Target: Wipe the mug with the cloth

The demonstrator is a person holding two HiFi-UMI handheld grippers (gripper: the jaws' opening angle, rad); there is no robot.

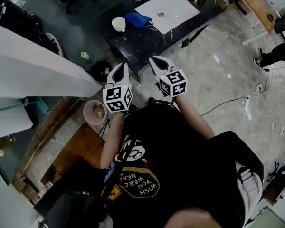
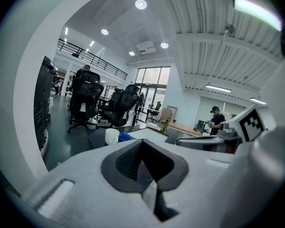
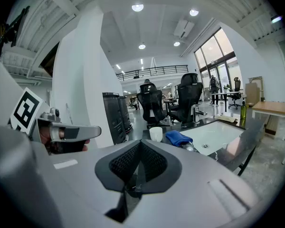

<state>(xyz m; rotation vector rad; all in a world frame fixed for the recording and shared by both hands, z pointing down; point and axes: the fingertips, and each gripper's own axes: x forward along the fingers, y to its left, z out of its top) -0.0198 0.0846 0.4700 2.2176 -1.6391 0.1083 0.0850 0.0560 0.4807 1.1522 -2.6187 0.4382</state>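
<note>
Both tools are clenched on nothing: the left gripper (image 1: 120, 70) and right gripper (image 1: 156, 63) hang side by side at the centre of the head view, jaws pressed together, well short of the dark counter (image 1: 133, 44) above them. At the upper middle, the white mug (image 1: 118, 23) stands just beside the blue cloth (image 1: 137, 19), left of the white sink basin (image 1: 180, 13). The danger I see: arriving with the jaws unopened would shove rather than grasp, and the mug, near the counter's left edge, could go over.
</note>
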